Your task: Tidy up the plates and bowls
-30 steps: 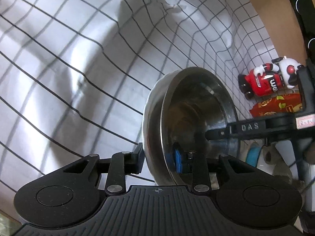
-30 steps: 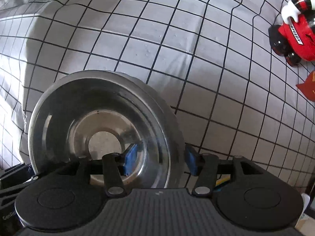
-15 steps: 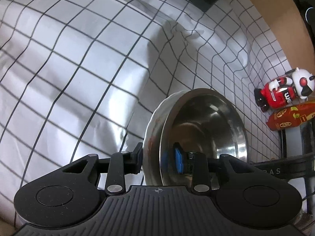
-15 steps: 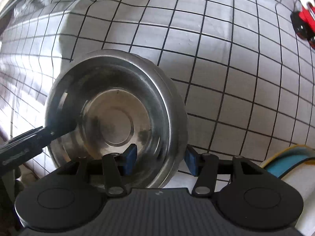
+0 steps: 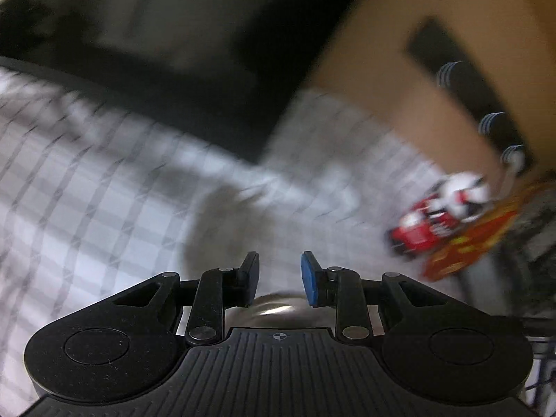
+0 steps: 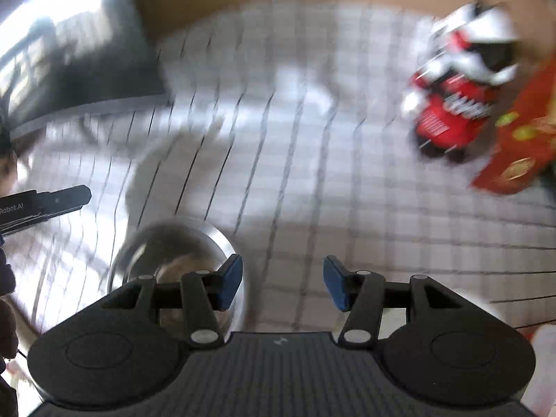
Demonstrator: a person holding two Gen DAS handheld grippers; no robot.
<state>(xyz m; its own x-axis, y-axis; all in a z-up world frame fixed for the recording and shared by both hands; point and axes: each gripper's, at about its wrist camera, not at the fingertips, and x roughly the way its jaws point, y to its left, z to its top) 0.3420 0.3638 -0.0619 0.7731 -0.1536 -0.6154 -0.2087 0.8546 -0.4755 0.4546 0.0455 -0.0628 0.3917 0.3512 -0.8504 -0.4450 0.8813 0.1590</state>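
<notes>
we see a round, shiny stainless-steel bowl (image 6: 180, 260) standing upright with its mouth up on the white cloth with thin black grid lines (image 6: 295, 160). its wide rolled rim catches the light and its inside reflects dark, blurred shapes. it lies toward the cloth's near left part, well apart from the cloth's far edge. from the left wrist we make out only a small bright arc of the same bowl (image 5: 274, 307), low against the cloth; motion blur hides finer detail.
</notes>
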